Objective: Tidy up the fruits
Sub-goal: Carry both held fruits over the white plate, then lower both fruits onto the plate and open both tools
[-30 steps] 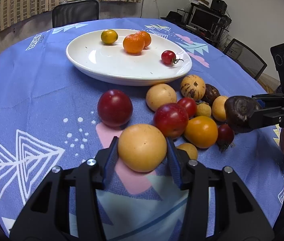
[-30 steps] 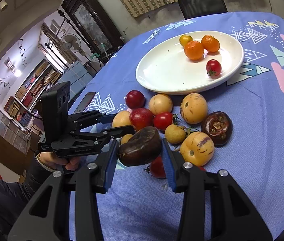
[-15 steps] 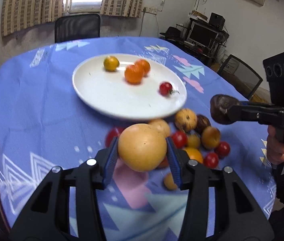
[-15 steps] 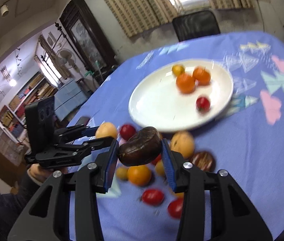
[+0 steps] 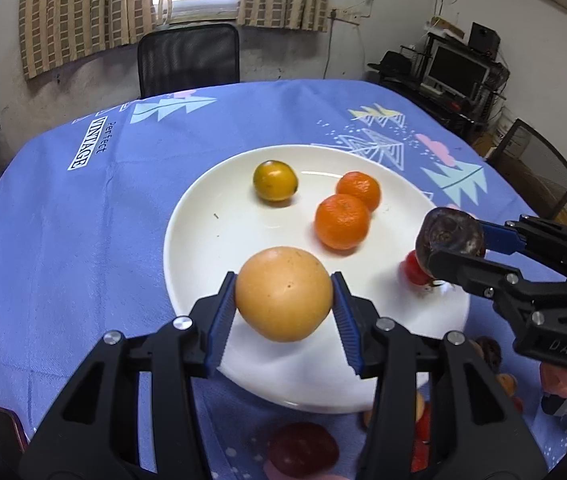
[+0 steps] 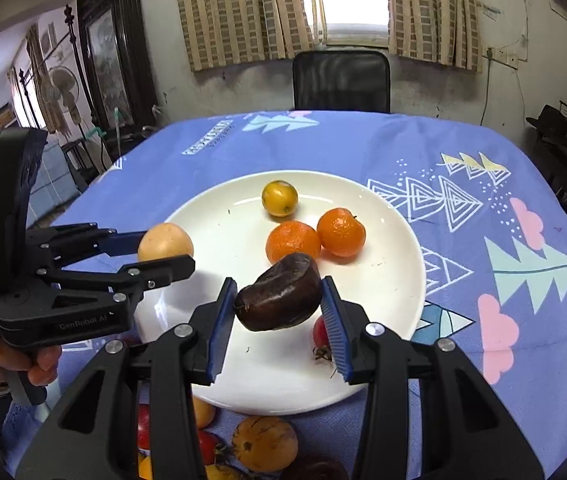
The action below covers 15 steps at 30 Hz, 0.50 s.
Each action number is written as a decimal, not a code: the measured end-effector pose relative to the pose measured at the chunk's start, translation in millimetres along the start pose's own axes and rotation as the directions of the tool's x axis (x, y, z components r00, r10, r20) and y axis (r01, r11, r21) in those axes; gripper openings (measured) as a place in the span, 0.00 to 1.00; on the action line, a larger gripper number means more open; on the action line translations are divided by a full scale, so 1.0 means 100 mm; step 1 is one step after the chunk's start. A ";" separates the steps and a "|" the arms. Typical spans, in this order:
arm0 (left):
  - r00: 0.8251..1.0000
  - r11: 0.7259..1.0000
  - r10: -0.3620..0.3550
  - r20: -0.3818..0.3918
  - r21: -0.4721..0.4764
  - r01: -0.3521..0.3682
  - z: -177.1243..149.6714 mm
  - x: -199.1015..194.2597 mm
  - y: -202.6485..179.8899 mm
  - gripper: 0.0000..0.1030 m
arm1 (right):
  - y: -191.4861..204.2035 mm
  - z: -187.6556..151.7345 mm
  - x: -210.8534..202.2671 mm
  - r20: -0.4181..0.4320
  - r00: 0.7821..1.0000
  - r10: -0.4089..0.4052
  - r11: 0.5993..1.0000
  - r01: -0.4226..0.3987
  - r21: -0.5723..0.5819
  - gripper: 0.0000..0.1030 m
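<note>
We hold both tongs over the white plate (image 5: 187,216): left tongs (image 5: 283,300) clamped on the yellow fruit (image 5: 283,292), right tongs (image 6: 279,308) clamped on the dark fruit (image 6: 279,292), its long axis spanning the jaws, bare plate directly below each.

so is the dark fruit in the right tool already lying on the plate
No, the dark fruit is clamped in the right tool, held above the white plate.

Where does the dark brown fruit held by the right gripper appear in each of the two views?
Left wrist view: the dark brown fruit is at the right edge, clamped in the right gripper above the plate's right side.
Right wrist view: it sits low in the centre, between the blue pads.
Shared landmark: the white plate.
</note>
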<state>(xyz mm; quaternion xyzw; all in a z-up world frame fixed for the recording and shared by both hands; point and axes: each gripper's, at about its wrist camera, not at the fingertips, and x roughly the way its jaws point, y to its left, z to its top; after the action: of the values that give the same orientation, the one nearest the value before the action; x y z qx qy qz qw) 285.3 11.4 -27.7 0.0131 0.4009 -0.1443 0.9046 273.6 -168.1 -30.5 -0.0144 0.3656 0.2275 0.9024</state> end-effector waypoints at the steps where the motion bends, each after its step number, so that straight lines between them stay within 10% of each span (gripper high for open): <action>1: 1.000 1.000 0.003 -0.001 -0.002 -0.003 0.00 0.01 0.01 0.46 | -0.02 0.00 0.04 -0.009 1.000 -0.005 1.000 0.005 -0.005 0.43; 15: 0.983 1.000 0.009 0.183 -0.006 -0.008 -0.22 -0.87 -0.19 0.90 | -0.02 -0.13 -0.76 0.146 0.988 -0.045 0.998 0.051 -0.039 0.48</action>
<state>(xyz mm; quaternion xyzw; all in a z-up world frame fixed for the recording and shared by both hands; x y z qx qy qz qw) 208.9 17.7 22.4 -0.0007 0.3161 -0.1400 0.9383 217.9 -203.3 9.9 -0.0260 0.2938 0.2137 0.9313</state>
